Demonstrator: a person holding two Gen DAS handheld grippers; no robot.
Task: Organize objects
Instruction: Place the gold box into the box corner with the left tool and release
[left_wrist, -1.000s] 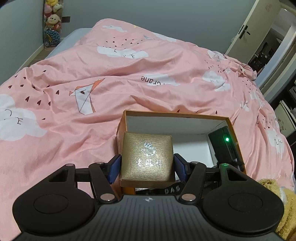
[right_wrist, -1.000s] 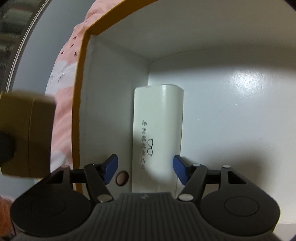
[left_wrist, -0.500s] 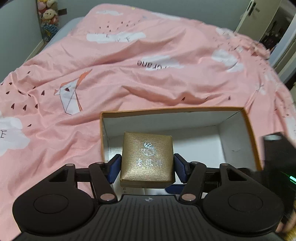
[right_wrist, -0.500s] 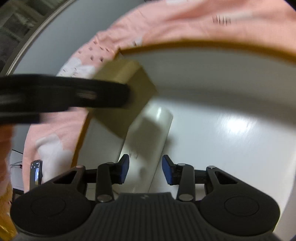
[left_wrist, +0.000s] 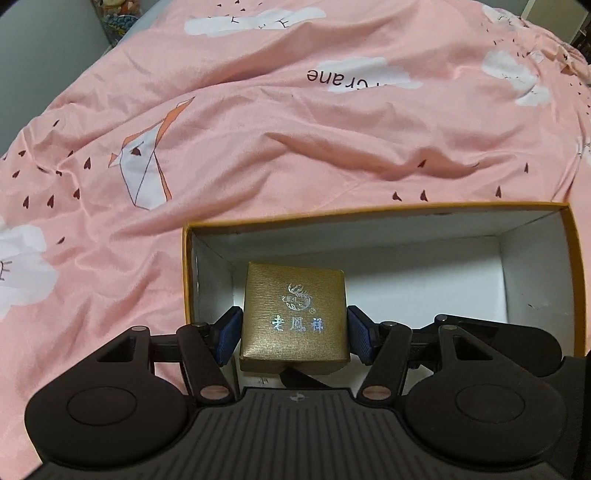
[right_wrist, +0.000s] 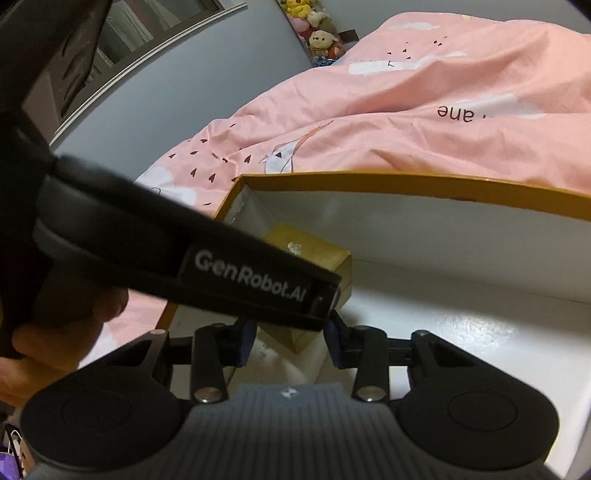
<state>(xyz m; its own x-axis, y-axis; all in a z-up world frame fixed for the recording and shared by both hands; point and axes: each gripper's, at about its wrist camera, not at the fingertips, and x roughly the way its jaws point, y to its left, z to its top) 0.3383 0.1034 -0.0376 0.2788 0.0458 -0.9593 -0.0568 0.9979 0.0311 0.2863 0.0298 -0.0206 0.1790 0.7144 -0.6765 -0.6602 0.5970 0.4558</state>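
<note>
Left wrist view: left gripper (left_wrist: 294, 334) fingers clamp the gold jewellery box (left_wrist: 294, 319) by its flat sides, inside the orange-rimmed storage box (left_wrist: 373, 210) on the bed; it looks light, rigid, slightly slick. Right gripper (right_wrist: 290, 341) fingers stand parted, empty

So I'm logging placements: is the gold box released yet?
No. The left tool is shut on the gold box, held inside the carton.
</note>
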